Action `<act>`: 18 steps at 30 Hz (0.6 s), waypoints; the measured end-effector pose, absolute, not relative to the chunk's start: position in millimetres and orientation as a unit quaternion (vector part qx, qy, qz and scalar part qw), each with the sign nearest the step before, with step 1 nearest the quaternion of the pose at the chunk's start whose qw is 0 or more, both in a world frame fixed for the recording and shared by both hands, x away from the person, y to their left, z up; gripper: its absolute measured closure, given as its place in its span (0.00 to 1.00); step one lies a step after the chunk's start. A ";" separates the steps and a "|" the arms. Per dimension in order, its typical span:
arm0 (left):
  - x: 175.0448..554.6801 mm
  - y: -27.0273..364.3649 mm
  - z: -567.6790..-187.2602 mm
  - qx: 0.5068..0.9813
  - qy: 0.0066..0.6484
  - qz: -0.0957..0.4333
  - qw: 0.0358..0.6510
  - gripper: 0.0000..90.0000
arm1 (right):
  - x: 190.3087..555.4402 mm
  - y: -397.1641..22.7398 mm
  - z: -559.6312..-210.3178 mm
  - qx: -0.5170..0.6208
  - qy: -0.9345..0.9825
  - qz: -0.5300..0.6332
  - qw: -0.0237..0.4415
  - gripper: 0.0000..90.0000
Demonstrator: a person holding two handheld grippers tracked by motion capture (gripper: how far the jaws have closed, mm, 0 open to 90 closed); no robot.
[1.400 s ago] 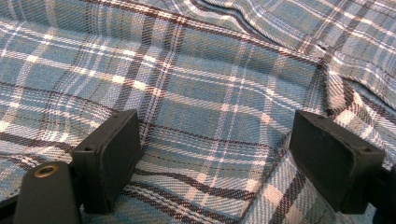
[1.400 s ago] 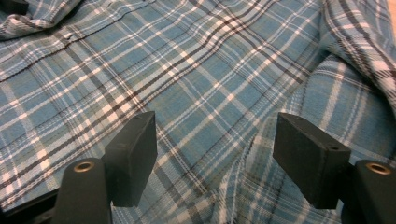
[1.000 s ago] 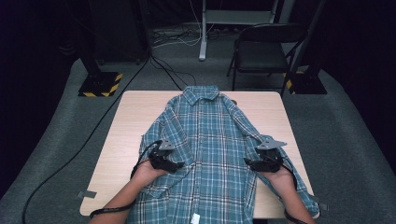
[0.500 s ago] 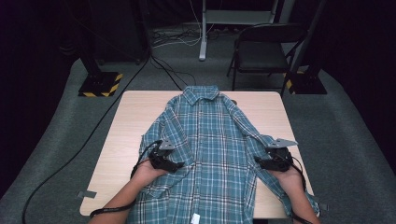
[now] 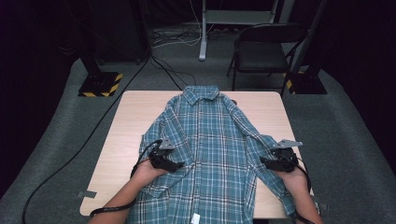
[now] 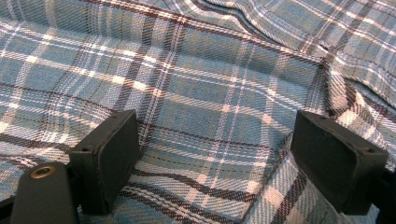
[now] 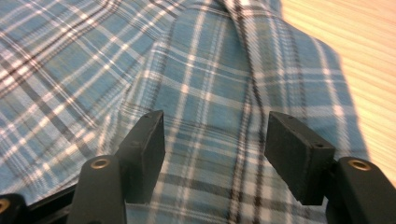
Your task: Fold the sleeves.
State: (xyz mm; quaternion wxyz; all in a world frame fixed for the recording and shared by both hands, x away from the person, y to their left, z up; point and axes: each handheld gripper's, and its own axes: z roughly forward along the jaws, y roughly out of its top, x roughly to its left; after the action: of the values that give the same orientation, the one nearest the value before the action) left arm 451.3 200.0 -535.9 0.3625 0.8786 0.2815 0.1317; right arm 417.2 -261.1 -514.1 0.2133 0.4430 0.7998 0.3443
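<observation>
A blue plaid shirt (image 5: 210,144) lies flat on the wooden table (image 5: 135,121), buttoned, with its collar at the far end. My left gripper (image 5: 180,165) rests low over the shirt's left side, jaws wide apart above smooth cloth (image 6: 210,84) and gripping nothing. My right gripper (image 5: 264,161) hovers over the right sleeve (image 7: 210,93) near the table's right edge. Its jaws have just been closing and stand apart, the sleeve's cloth lying beneath the gap (image 7: 217,126) with the pads not pressing on it.
A black folding chair (image 5: 261,42) stands beyond the table's far right corner. Stand bases with yellow-black stripes (image 5: 100,84) sit on the grey floor at both far sides. A black cable (image 5: 93,135) runs along the floor to the left. A white tag (image 5: 197,217) shows at the shirt's near hem.
My right gripper has slid to the right, off the shirt's body and onto the sleeve by the table's edge. The left gripper and the shirt have stayed put.
</observation>
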 end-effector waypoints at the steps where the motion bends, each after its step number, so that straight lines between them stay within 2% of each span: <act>1: 451.3 199.9 -535.9 0.879 0.282 0.132 0.363 0.16 | 416.7 -262.7 -514.0 0.446 0.799 0.342 0.215 0.41; 18: 451.6 199.8 -535.9 0.879 0.282 0.131 0.363 0.16 | 410.6 -303.2 -514.0 0.502 0.761 0.338 0.234 0.46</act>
State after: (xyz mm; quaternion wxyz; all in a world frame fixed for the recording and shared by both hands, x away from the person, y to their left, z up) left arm 451.6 199.8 -535.9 0.3625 0.8787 0.2815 0.1309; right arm 410.6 -303.2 -514.0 0.2341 0.5024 0.7607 0.3377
